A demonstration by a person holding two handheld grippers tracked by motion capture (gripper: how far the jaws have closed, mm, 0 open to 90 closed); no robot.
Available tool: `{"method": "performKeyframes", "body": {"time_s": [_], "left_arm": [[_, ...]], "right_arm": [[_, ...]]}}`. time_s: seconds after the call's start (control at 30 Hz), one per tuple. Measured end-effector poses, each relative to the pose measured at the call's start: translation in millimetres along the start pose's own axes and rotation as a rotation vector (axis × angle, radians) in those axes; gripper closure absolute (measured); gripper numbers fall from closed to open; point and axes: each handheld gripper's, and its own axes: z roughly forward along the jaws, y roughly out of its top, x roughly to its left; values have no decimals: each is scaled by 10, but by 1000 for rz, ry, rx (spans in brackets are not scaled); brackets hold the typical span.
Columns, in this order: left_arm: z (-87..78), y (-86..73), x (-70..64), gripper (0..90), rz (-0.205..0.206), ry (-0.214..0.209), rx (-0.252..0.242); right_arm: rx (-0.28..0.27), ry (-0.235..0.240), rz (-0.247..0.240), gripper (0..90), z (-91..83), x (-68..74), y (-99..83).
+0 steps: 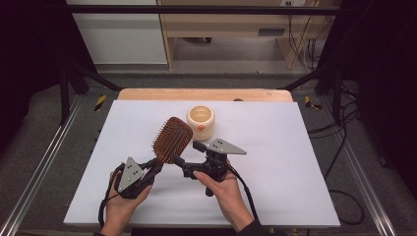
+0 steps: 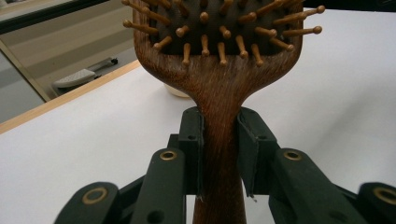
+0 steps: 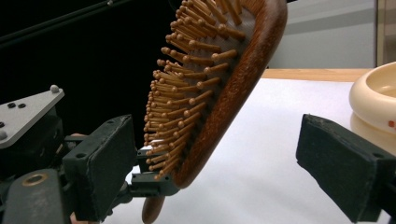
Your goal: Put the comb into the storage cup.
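Right now the wooden hairbrush (image 1: 171, 139) is up off the surface, its handle pinched between the left gripper's (image 1: 153, 166) jaws, which are clenched on the narrow neck just below the head. Its long axis runs straight out from those jaws, away from the person and rising a little, with the paddle head at the far end and the handle butt poking back past the jaw pads. In the left gripper view the bristle face (image 2: 219, 28) looks back at the camera, wooden pins with rounded tips standing out of a dark cushion.

Over to the right gripper (image 1: 181, 163): its jaws are spread wide, released, and the brush head sits between them, bristles toward the left-hand jaw, smooth wooden back toward the right-hand one. Whether either pad touches the wood is hard to judge; there looks to be a gap on both sides.

Beyond the brush head, further out from both sets of jaws, stands a cream-coloured round container (image 1: 200, 121) with a small orange mark on its side; what shows of its inside looks bare.

Underneath is a white surface (image 1: 275, 162) with a wooden edge at the far side. Past that, grey floor, metal frame rails, pale cabinet panels and trailing cables.
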Motion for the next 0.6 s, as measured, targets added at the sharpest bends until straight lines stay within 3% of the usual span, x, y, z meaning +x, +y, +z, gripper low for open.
{"method": "performKeyframes", "body": {"time_s": [0.6], "left_arm": [[-14, 28, -53, 727, 14, -17, -19]], "right_arm": [[-16, 46, 20, 190, 105, 103, 160]]}}
